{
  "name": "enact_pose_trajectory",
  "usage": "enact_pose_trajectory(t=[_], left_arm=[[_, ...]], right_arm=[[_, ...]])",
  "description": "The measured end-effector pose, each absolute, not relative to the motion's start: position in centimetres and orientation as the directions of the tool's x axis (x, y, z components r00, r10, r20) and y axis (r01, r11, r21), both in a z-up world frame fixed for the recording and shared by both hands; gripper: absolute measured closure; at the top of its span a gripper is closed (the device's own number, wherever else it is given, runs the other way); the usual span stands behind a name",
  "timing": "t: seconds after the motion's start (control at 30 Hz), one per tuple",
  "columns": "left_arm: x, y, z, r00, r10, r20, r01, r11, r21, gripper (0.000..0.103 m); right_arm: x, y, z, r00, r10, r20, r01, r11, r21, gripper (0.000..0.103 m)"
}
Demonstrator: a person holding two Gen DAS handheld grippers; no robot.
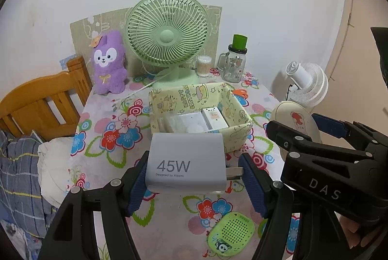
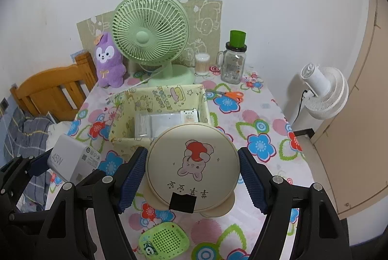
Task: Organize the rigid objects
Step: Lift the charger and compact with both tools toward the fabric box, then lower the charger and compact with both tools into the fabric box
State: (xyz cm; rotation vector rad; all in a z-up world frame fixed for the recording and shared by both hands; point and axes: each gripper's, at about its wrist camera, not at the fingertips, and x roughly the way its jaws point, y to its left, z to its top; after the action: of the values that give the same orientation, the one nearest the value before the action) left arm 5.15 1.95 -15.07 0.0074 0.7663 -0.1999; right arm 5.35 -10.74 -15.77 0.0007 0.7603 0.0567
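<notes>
My left gripper (image 1: 194, 158) is shut on a white 45W charger (image 1: 184, 160); one pad presses its left side, the other its metal prongs. It hangs above the floral tablecloth (image 1: 116, 134), in front of a yellow fabric box (image 1: 198, 95). My right gripper (image 2: 192, 153) is shut on a round cream case with a bunny picture (image 2: 194, 163), held just before the same yellow fabric box (image 2: 157, 95). The box holds white packets and a small white carton. The left wrist view shows the round cream case (image 1: 295, 121) at its right. The right wrist view shows the charger (image 2: 72, 158) at its left.
A small green perforated gadget (image 2: 165, 243) lies on the cloth near the front edge. At the back stand a green fan (image 2: 150, 39), a purple plush (image 2: 109, 61), a swab tub (image 2: 202, 63) and a glass jar (image 2: 232, 66). Orange scissors (image 2: 230, 95) lie right of the box. A wooden bed (image 1: 43, 102) is left, a white fan (image 2: 325, 95) right.
</notes>
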Motion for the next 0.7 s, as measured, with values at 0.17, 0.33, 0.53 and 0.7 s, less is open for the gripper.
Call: enact_pose_trajectory(t=[0.17,0.33,0.53,0.7], left_arm=[[5.6,1.7,-14.3,0.711,-0.175,-0.681,0.178,0.982,-0.066,0.030],[6.4,1.5,-14.0,0.714,-0.175,-0.678,0.169,0.983,-0.075,0.030],[7.6,1.0,-14.1,0.714,-0.171,-0.679,0.160,0.984,-0.079,0.030],[8.7,0.6,-14.3,0.709,-0.165,-0.686,0.144,0.986,-0.088,0.030]], right_arm=[[6.0,-11.0,-14.9,0.732,0.055,-0.679,-0.058,0.998,0.018,0.026],[6.9,-11.3,-14.5,0.733,0.057,-0.678,-0.064,0.998,0.015,0.026],[8.2,-11.8,-14.5,0.728,0.059,-0.684,-0.074,0.997,0.008,0.026],[9.3,-12.1,-14.6,0.722,0.069,-0.689,-0.091,0.996,0.005,0.026]])
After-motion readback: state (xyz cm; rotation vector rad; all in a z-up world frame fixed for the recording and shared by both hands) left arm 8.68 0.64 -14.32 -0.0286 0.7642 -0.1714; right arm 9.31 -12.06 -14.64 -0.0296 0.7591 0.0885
